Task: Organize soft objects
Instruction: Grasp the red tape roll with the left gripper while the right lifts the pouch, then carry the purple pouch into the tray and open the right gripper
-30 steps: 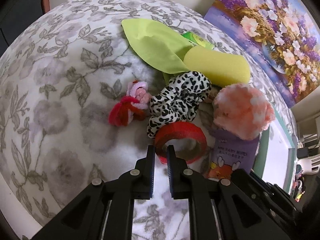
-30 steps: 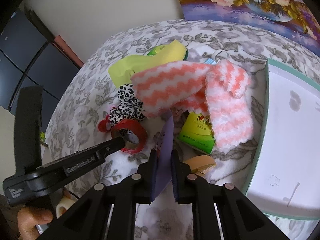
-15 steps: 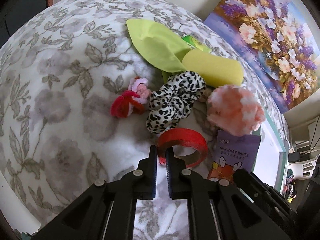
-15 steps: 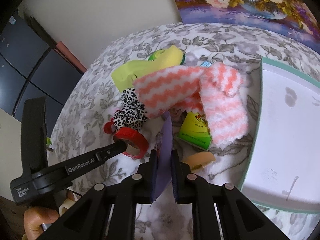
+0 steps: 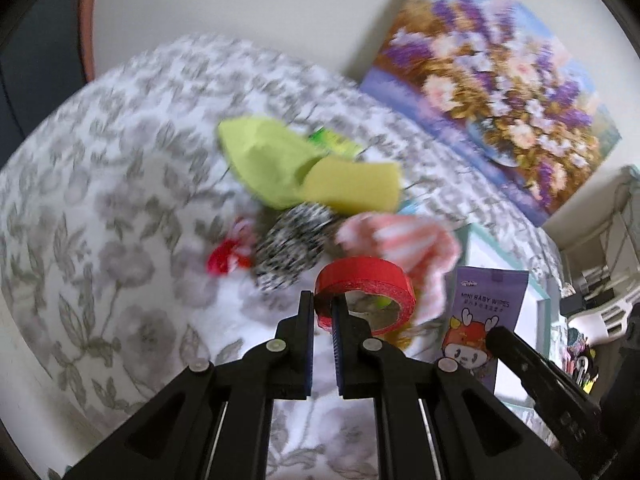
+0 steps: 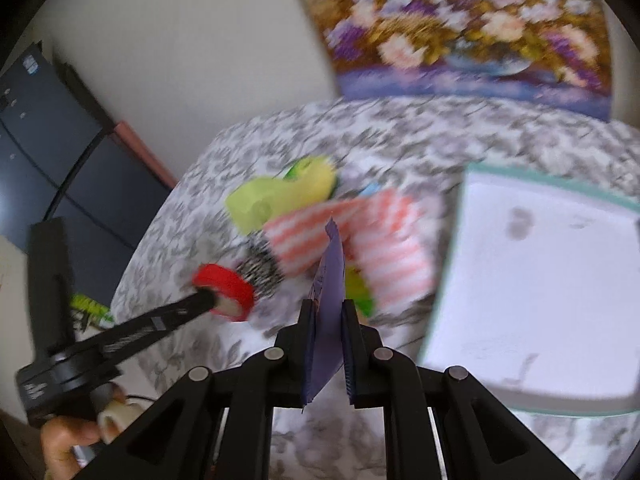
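The left gripper [image 5: 323,309] is clamped on the near wall of a red tape roll [image 5: 365,289] and holds it up off the floral tablecloth [image 5: 100,220]. Beyond it, toward the table's far edge, the soft things lie heaped together: a lime cloth [image 5: 264,164], a yellow sponge [image 5: 354,192], a leopard-print scrunchie [image 5: 292,248] with a small red-and-pink piece [image 5: 228,256] to its left, and a pink-and-white striped fuzzy cloth [image 5: 400,236]. The right gripper [image 6: 327,310] is clenched on a purple pack of baby wipes [image 5: 486,328], which stands edge-on between its fingers, above the heap. At the table's right edge lies a white tray with a teal rim [image 6: 444,264]; nothing is in it.
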